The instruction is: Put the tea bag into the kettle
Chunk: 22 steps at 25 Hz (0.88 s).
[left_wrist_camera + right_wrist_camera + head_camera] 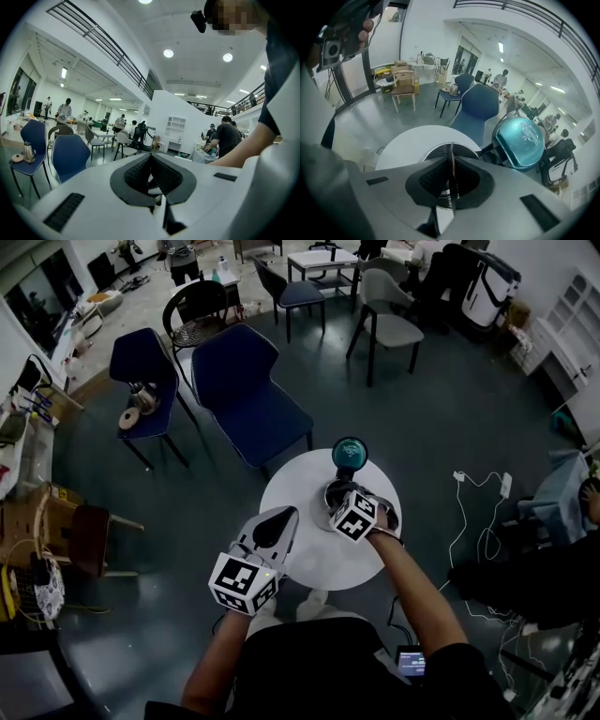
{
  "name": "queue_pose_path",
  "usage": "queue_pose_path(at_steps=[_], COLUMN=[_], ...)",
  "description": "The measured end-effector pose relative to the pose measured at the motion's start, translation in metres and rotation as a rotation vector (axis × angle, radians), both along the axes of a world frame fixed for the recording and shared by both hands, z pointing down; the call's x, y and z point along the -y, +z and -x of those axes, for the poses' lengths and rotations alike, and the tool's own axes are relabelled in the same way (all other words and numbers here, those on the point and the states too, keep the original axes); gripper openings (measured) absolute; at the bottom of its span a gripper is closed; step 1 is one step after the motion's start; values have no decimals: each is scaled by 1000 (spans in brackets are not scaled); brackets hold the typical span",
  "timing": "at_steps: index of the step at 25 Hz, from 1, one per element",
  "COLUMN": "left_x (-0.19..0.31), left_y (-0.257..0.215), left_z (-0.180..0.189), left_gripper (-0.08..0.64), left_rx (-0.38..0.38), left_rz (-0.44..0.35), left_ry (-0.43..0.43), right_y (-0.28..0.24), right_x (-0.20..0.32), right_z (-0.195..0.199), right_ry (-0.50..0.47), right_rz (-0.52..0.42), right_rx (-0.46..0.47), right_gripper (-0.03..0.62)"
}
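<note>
The kettle (336, 495) stands on the round white table (305, 563) with its teal lid (350, 454) flipped up. My right gripper (345, 502) hovers just over the kettle's open mouth. In the right gripper view it (452, 164) is shut on the tea bag (452, 185), a thin flat sheet seen edge-on between the pads, directly above the kettle's rim (425, 155), with the teal lid (520, 143) at right. My left gripper (279, 519) floats over the table's left side, shut and empty (150, 159), pointing out across the room.
Two blue chairs (246, 390) stand just behind the table, a wooden chair (80, 535) at left. A white cable and plug (483, 488) lie on the floor at right. More chairs and tables fill the far room.
</note>
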<state>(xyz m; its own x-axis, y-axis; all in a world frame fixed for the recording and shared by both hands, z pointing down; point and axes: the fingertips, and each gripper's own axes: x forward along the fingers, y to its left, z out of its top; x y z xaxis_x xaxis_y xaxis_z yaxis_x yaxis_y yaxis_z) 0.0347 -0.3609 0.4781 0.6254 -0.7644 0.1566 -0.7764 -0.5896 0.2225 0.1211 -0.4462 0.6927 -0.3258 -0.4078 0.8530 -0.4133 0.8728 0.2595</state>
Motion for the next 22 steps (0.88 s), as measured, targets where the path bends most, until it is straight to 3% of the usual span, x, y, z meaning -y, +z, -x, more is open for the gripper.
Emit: queue_pose_path(at_steps=[6,14,17,22], left_x=[3,4,5,5], left_y=[7,11,9,9], left_z=[10,13,13,11], left_gripper=[15,15,15,15], left_rx=[1,-6,-10,-11], left_rz=[10,10,11,10], left_ry=[-2,5,14,29], right_y=[11,5,2,-3], right_x=[3,1,1,0], right_z=[4,8,10,7], right_ry=[4,14,24,43], right_rz=[-4,-20,-12,-25], right_rx=[-45,-20,-13,-1], right_gripper=[35,37,81,81])
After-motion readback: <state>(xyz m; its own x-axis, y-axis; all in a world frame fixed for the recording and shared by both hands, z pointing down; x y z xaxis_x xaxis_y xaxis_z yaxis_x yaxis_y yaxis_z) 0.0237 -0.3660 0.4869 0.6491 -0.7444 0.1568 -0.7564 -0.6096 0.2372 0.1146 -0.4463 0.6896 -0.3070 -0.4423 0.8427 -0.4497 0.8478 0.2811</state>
